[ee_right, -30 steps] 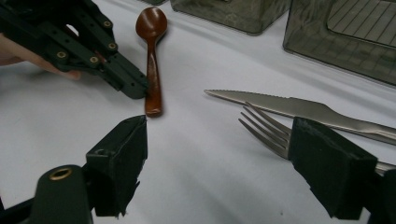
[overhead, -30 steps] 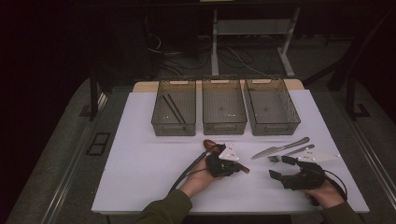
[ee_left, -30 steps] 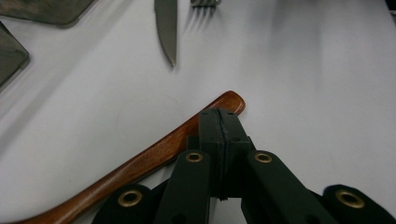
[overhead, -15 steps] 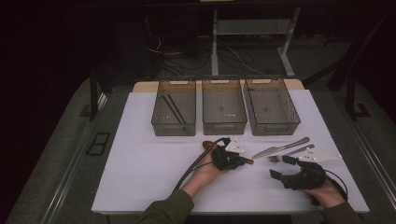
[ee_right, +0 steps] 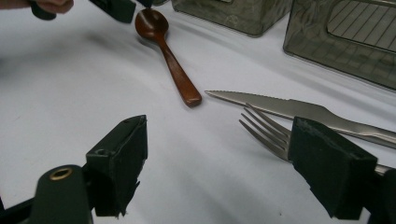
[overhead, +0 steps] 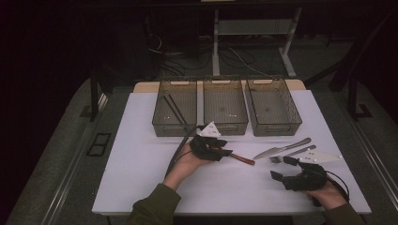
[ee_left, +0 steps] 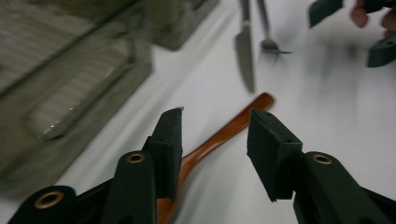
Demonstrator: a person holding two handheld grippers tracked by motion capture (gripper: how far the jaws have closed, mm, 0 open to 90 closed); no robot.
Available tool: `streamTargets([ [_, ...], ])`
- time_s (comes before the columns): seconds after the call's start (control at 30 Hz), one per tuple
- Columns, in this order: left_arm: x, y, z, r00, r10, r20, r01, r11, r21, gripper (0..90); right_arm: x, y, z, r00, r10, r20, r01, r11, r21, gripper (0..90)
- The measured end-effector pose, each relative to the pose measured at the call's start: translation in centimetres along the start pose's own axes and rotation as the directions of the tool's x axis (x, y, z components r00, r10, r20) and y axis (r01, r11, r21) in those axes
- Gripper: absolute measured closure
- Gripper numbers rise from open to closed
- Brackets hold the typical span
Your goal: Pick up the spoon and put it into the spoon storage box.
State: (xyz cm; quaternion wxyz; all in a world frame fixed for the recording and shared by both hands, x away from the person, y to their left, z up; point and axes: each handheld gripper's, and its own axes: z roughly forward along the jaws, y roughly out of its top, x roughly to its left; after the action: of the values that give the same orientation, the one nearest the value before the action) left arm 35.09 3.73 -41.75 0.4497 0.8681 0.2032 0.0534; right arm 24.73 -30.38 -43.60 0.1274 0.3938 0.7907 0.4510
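Note:
A brown wooden spoon [overhead: 241,159] lies on the white table [overhead: 141,178], its bowl hidden under my left gripper [overhead: 224,149]. In the left gripper view that gripper [ee_left: 215,116] is open, and the spoon's handle [ee_left: 224,133] runs out between the two jaws. My right gripper [overhead: 281,168] hovers open near the front right. In the right gripper view its wide-apart jaws [ee_right: 222,128] face the fork [ee_right: 266,133] and the knife [ee_right: 289,109], with the spoon [ee_right: 168,60] farther off.
Three clear bins stand in a row at the back: the left bin [overhead: 174,107] holds dark chopsticks, beside it the middle bin [overhead: 225,105] and the right bin [overhead: 272,105]. The knife [overhead: 281,147] and fork [overhead: 291,154] lie ahead of the right gripper.
My left gripper has moved away from the person toward the bins, settling over the spoon's bowl end. The spoon, the cutlery and the right gripper have hardly moved.

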Motion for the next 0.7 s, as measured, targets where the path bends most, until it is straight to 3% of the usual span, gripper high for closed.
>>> streamTargets([
  [0.17, 2.1, -0.9, -1.1, 0.9971, -0.046, -0.061, 0.046, 0.9989, -0.003, 46.6, -0.1, 0.0, 0.0, 1.0, 0.003, 0.0, -0.003, 1.0, 0.003, 20.2],
  [0.27, 2.9, -1.4, -0.9, 0.9947, -0.07, -0.075, 0.072, 0.9974, 0.012, 42.9, -0.1, 0.0, 0.0, 1.0, 0.0, 0.001, 0.0, 1.0, 0.005, 20.2],
  [0.43, 3.6, -1.9, -0.5, 0.9916, -0.091, -0.092, 0.094, 0.9948, 0.037, 39.7, 0.0, 0.0, 0.1, 1.0, -0.002, 0.0, 0.002, 1.0, 0.007, 20.2],
  [0.7, 4.0, -2.3, 0.2, 0.9906, -0.088, -0.104, 0.096, 0.9924, 0.076, 38.3, 0.0, 0.0, 0.1, 1.0, -0.001, -0.005, 0.001, 1.0, 0.007, 20.2],
])
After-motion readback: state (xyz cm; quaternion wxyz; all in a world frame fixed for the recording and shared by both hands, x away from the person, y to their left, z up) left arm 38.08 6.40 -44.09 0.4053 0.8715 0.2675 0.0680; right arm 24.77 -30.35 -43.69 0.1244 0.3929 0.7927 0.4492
